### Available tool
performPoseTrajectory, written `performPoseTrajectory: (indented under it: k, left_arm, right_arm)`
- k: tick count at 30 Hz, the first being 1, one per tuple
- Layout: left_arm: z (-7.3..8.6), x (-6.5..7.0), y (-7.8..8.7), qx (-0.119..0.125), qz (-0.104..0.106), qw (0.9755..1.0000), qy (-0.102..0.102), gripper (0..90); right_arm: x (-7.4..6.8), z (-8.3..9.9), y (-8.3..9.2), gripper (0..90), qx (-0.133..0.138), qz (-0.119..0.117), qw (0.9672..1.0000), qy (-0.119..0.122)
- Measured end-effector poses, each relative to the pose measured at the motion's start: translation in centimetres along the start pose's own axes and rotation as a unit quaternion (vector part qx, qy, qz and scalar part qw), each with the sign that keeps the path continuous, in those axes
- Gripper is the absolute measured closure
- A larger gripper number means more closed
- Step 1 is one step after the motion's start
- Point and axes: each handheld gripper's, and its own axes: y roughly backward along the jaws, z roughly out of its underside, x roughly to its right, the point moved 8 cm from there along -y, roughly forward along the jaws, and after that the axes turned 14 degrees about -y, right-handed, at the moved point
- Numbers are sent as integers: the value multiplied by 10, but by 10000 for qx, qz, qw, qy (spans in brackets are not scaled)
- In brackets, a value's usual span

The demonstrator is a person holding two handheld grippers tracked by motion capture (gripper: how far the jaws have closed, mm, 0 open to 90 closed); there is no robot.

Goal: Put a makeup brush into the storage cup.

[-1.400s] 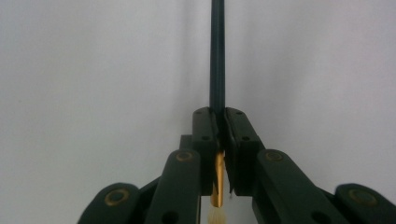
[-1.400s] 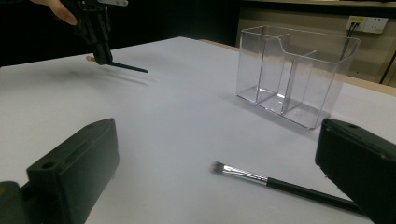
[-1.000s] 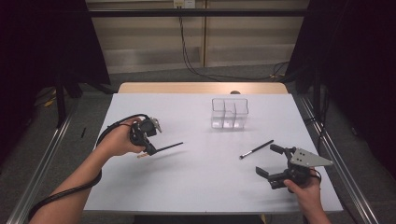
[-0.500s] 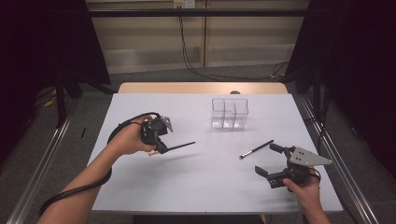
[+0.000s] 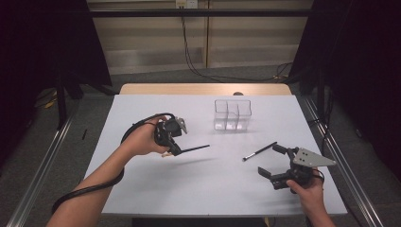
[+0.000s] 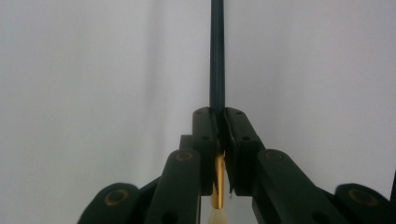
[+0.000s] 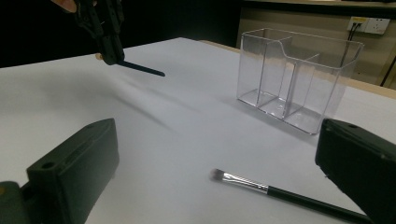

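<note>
While clamped tight in the left claw, held clear of the white bench at left of centre: a slim dark-handled brush, its handle pointing right toward the clear organiser, its shadow cast on the bench just nearer. Seen in the left gripper view: jaws pressed together on the brush where handle meets gold ferrule, pale bristles poking out behind the pads, the dark handle running straight out beyond the tips. Well apart on the near right: right claw, jaws spread wide with nothing between them, resting low over the bench. Just beyond its open tips, lying flat on the bench: a second brush, silver ferrule, bristle end pointing left, handle end angled toward the far right, close to the far jaw but not gripped. Farther off at centre right: the clear organiser, three compartments, upright, standing well apart from both claws and both brushes.
</note>
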Motion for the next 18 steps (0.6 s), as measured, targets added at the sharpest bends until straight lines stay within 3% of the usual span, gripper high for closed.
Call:
performPoseTrajectory:
  k: [18]
  left_arm:
    - [-30, 3, -11, 179, 112, 9997, -140, 835]
  right_arm:
    - [-5, -11, -6, 0, 144, -111, 9998, -90]
